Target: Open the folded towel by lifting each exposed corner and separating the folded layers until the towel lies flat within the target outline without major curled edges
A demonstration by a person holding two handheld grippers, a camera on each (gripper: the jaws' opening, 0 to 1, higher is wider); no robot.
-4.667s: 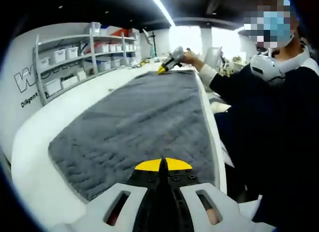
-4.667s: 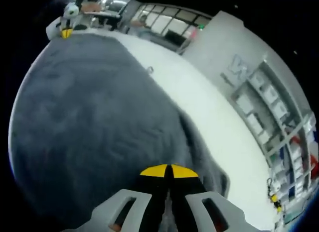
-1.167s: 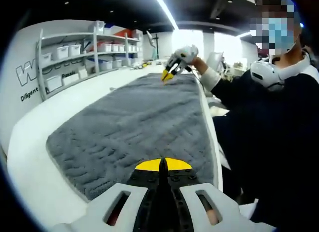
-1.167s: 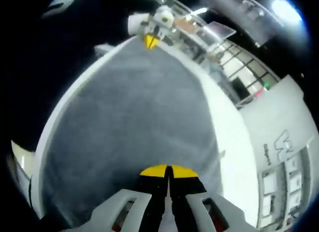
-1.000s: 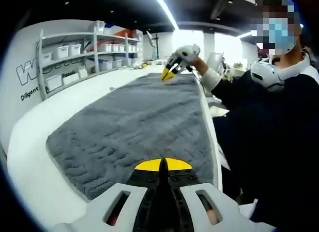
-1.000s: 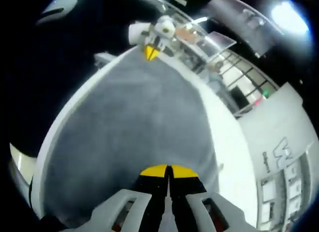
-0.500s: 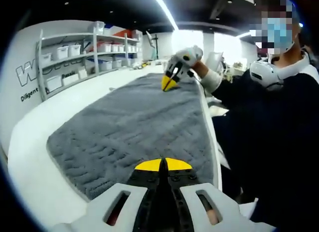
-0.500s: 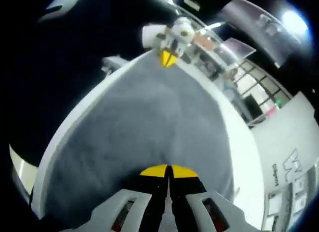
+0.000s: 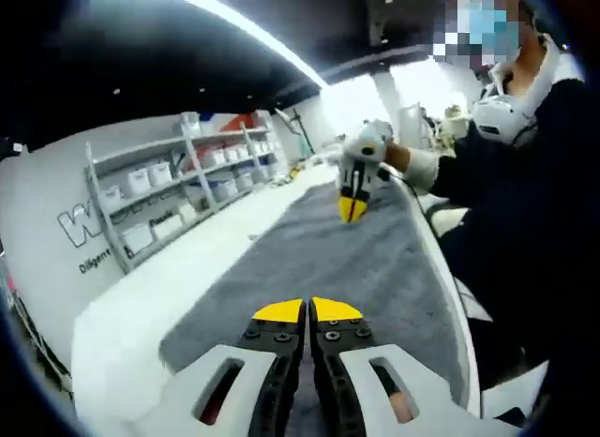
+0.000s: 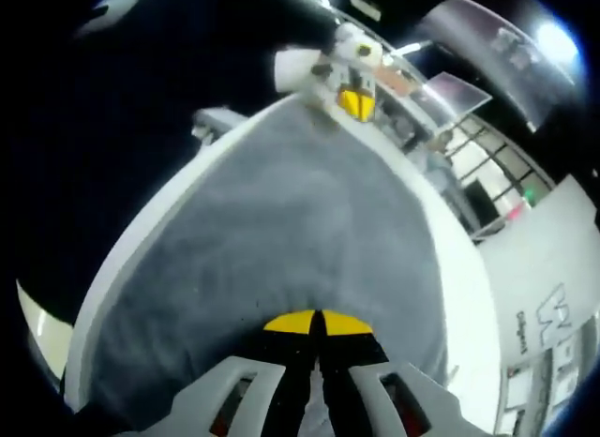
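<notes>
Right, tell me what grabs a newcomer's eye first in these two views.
The big grey towel spread along the white table dominates both views. Next come the yellow jaw tips: the left gripper low in its own view, jaws slightly parted, and the right gripper pointing down over the towel's far end. White shelves with bins line the wall behind.
</notes>
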